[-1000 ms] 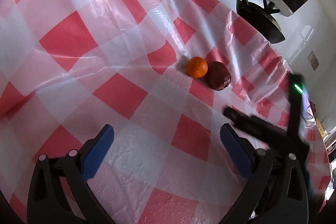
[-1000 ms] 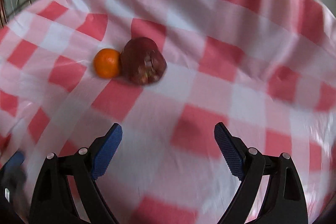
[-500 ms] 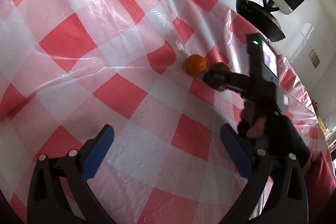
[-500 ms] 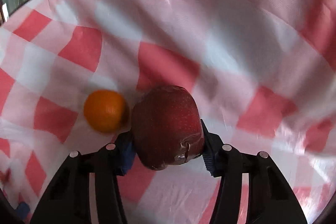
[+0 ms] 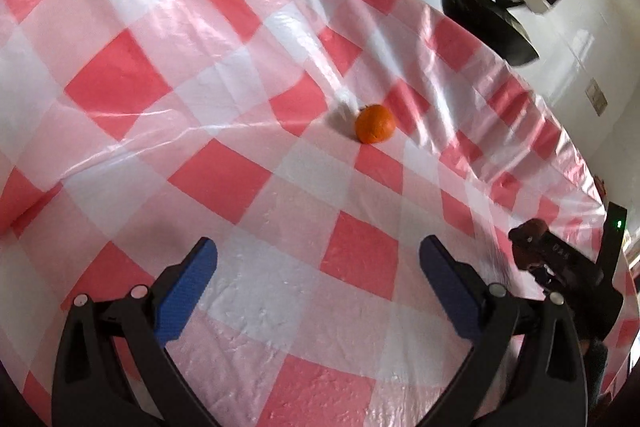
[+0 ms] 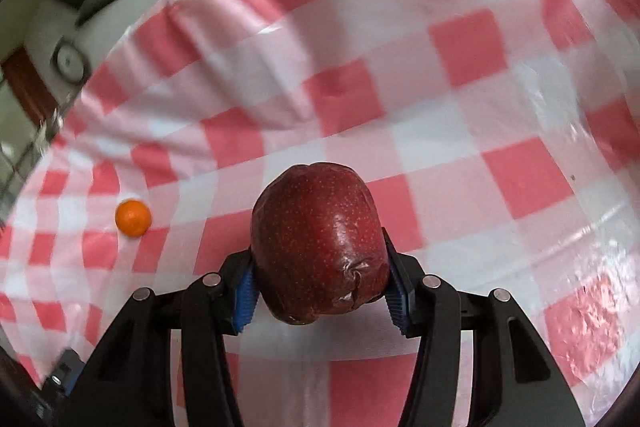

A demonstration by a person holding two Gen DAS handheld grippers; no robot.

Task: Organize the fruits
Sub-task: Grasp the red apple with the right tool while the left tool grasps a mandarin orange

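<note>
Right gripper (image 6: 320, 291) clamped on the apple (image 6: 318, 243), carried clear of the orange (image 6: 133, 217). Left gripper (image 5: 318, 281) wide open, empty. Orange untouched on the tablecloth (image 5: 224, 183); no drop spot visible.

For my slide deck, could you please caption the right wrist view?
Right gripper clamps a dark red apple above the checked tablecloth; an orange lies apart.

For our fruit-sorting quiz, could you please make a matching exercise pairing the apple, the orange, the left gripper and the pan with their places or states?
Things:
1. apple
2. orange
3. left gripper
4. pan

States:
A. open, nothing between its fingers
B. lying alone on the checked cloth
C. clamped in the right gripper
D. black, beyond the cloth's far edge

Pairs: 1-C, 2-B, 3-A, 4-D
</note>
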